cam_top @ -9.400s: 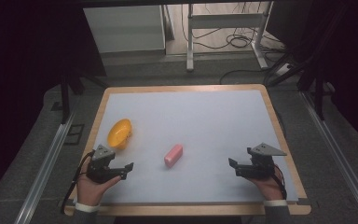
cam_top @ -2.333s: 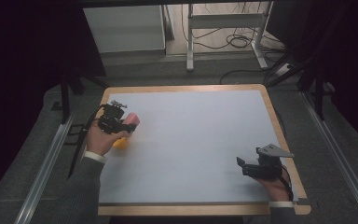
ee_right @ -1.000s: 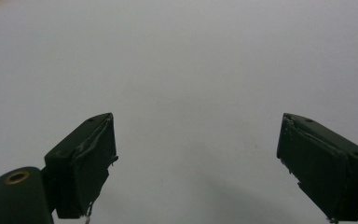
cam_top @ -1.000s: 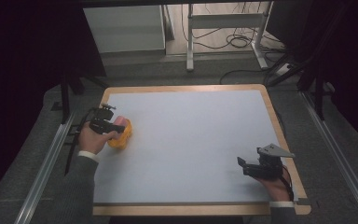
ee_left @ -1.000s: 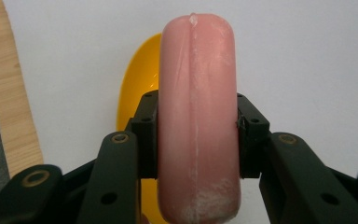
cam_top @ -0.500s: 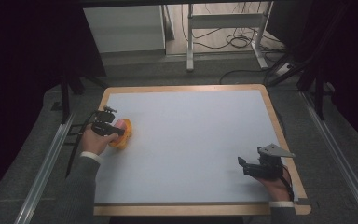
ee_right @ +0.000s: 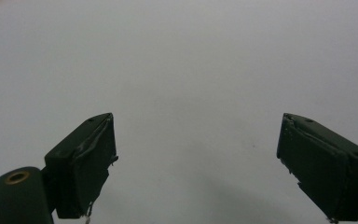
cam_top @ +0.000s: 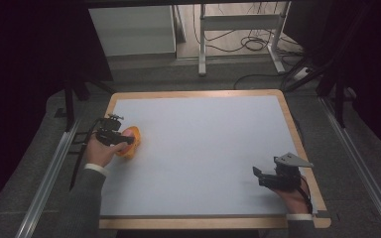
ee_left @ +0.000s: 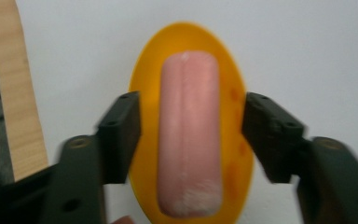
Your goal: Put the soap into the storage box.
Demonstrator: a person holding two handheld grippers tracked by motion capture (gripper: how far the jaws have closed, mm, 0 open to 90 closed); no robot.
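Note:
A pink sausage-shaped piece (ee_left: 189, 135) lies lengthwise in an orange oval dish (ee_left: 233, 116) on the white table top. My left gripper (ee_left: 191, 123) hangs just over it, and its jaws have just been opening: they now stand apart on either side of the pink piece with a gap at each side, not pressing on it. From above, the left gripper (cam_top: 119, 137) covers most of the orange dish (cam_top: 133, 141) near the table's left edge. My right gripper (cam_top: 262, 177) rests near the front right corner, open, with nothing between its jaws (ee_right: 196, 158).
The white table top (cam_top: 203, 148) has a wooden rim (cam_top: 198, 93). The wooden left edge (ee_left: 14, 93) runs close beside the dish. Beyond the table's far side stand a white cabinet (cam_top: 134, 29) and a metal frame with cables (cam_top: 238, 34).
The left gripper's jaws have opened and let go of the pink piece, which now lies in the orange dish. The right gripper has not moved.

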